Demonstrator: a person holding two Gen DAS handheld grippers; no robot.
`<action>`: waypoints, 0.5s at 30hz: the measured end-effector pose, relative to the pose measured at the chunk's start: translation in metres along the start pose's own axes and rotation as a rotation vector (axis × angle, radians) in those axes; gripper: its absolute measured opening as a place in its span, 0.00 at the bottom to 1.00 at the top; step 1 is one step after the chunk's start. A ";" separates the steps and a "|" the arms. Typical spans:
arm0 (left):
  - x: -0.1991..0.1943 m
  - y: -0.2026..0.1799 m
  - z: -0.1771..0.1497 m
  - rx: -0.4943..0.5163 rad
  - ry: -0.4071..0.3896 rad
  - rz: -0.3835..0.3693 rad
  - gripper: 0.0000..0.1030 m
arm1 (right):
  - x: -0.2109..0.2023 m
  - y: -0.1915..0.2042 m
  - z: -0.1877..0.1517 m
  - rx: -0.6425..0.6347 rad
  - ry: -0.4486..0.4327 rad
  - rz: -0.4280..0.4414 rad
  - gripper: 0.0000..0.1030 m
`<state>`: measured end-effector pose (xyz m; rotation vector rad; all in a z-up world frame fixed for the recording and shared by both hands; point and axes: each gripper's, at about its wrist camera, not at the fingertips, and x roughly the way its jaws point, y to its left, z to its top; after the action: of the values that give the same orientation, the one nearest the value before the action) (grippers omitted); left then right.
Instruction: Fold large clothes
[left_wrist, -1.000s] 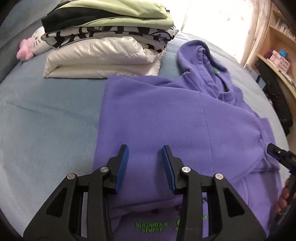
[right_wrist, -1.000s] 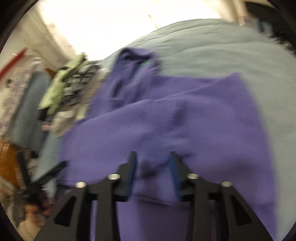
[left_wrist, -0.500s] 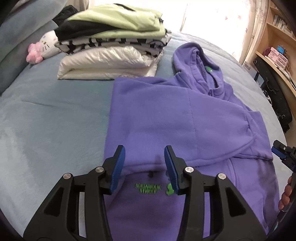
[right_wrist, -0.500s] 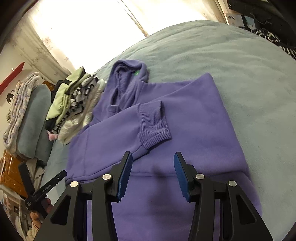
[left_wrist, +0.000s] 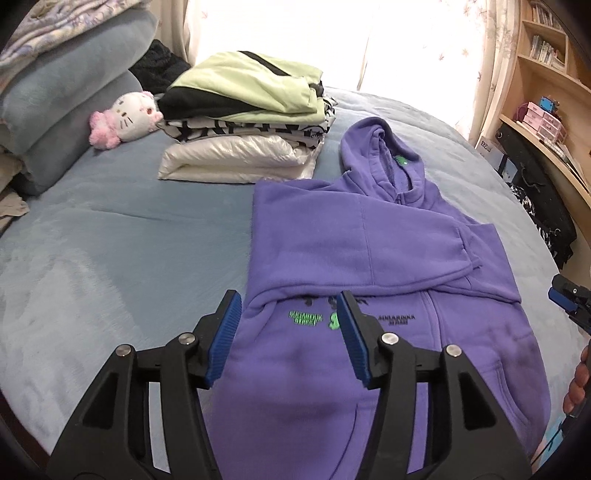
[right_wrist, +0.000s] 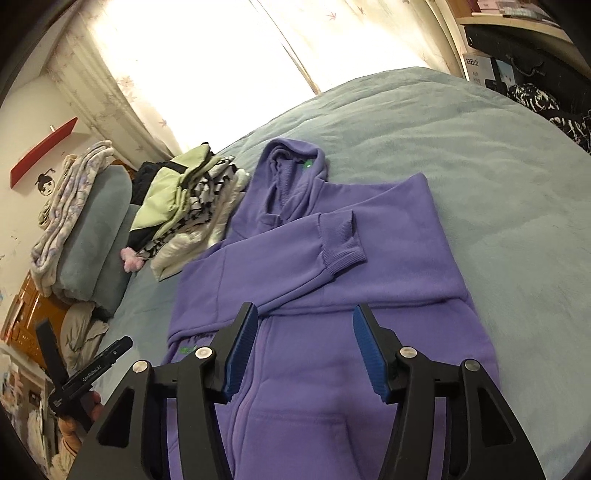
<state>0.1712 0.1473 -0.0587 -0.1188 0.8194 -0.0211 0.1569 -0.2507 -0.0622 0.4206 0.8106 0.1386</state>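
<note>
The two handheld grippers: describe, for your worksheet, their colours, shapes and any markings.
The left gripper and right gripper match: black angular plastic frames with triangular cut-outs, round silver pivot bolts, and ribbed blue pads lining each finger. Seen from the right wrist view, the left gripper's black body carries small white lettering. No cables or sleeves show.

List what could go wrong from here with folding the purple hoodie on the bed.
1. Both sleeves lie loosely crossed over the purple hoodie; the ribbed cuff could slide off when the hem is lifted.
2. The hood sticks out flat beyond the body, so the final fold may come out lumpy unless it is tucked in.
3. The stack of folded clothes sits right beside the hoodie's shoulder; a sweeping fold might nudge or topple it.
</note>
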 end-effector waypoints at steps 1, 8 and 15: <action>-0.008 0.001 -0.003 0.003 -0.004 0.002 0.49 | -0.007 0.002 -0.003 -0.007 -0.001 0.003 0.53; -0.059 0.015 -0.027 0.000 -0.033 0.014 0.50 | -0.057 0.020 -0.029 -0.057 -0.021 0.013 0.61; -0.096 0.033 -0.056 0.023 -0.044 0.033 0.54 | -0.096 0.026 -0.064 -0.104 -0.026 0.018 0.63</action>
<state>0.0639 0.1806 -0.0308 -0.0836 0.7768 0.0036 0.0459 -0.2337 -0.0258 0.3312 0.7702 0.1907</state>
